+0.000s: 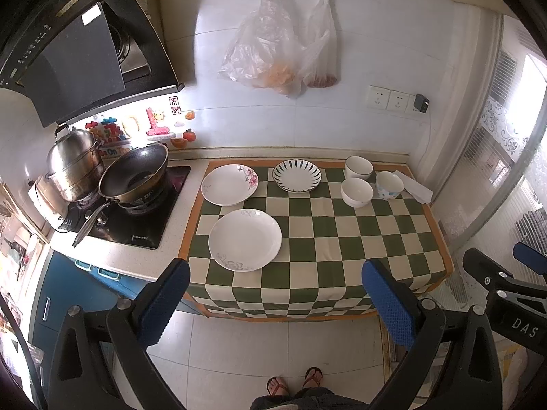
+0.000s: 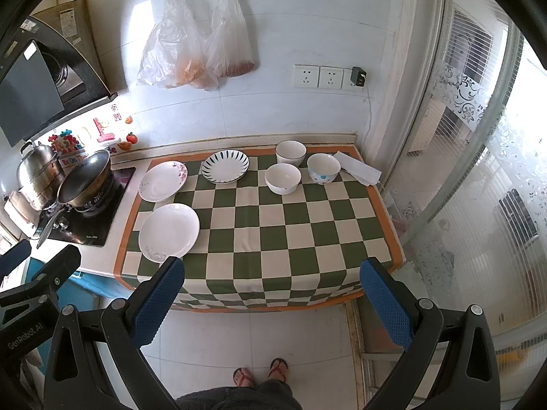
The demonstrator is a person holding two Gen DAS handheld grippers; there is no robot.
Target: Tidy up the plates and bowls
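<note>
On the green-and-cream checked cloth (image 1: pixel 342 239) (image 2: pixel 290 232) lie three plates: a white one with a grey pattern (image 1: pixel 244 244) (image 2: pixel 168 232) near the front left, a pink-flowered one (image 1: pixel 229 184) (image 2: pixel 163 181) behind it, and a black-striped one (image 1: pixel 296 175) (image 2: pixel 224 166) at the back. Three bowls stand at the back right: two white (image 1: pixel 358 167) (image 1: pixel 357 192) (image 2: pixel 290 153) (image 2: pixel 282 178) and one with blue dots (image 1: pixel 389 184) (image 2: pixel 323 168). My left gripper (image 1: pixel 275 302) and right gripper (image 2: pixel 271 299) hang open above the counter's front edge, holding nothing.
A wok (image 1: pixel 135 176) and a steel pot (image 1: pixel 73 164) sit on the stove at the left. A folded white cloth (image 1: pixel 415 186) lies beside the bowls. Plastic bags (image 1: pixel 283 44) hang on the wall. A glass door (image 2: pixel 478 171) stands to the right. A person's sandalled feet (image 1: pixel 295 381) are below.
</note>
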